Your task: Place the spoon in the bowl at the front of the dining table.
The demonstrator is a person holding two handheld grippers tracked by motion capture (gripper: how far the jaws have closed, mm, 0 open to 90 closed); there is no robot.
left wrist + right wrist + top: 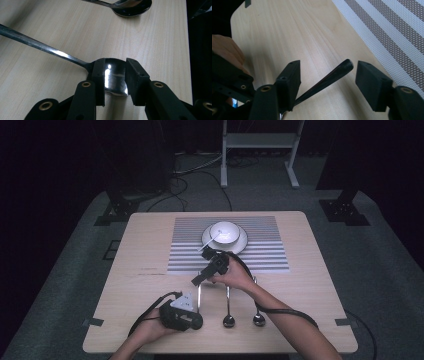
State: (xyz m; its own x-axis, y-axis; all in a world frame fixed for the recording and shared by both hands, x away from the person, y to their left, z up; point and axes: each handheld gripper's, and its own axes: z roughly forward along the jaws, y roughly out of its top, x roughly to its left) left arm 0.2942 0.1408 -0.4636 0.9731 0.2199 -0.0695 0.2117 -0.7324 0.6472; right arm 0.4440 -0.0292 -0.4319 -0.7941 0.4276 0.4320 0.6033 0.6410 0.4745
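**Spoon pick-up in hand, two hands on one spoon; bowl setting already laid**

Done, as far as can be judged: white ceramic bowl (pixel 223 231) sits on a white plate (pixel 242 243) on the grey-and-white striped placemat (pixel 265 251), with a white spoon (pixel 212 240) leaning in the bowl. Left: three long-handled shiny metal spoons lie side by side on the pale wood worktop (pixel 310 285) near its front edge. Leftmost metal spoon (pixel 50 51) is the one being worked; middle spoon (pixel 228 312) and right-hand spoon (pixel 258 315) lie untouched, just beside it.

Left gripper (pixel 115 75): jaws partly spread, one on each side of the spoon's bowl end, close to its edges; contact cannot be told. Not yet a firm pinch, by my reading.

Right gripper (pixel 327 75): jaws spread wide, the dark handle tip of the same spoon lying between them, clear of both.

Spoon looks flat on the worktop; lift not begun
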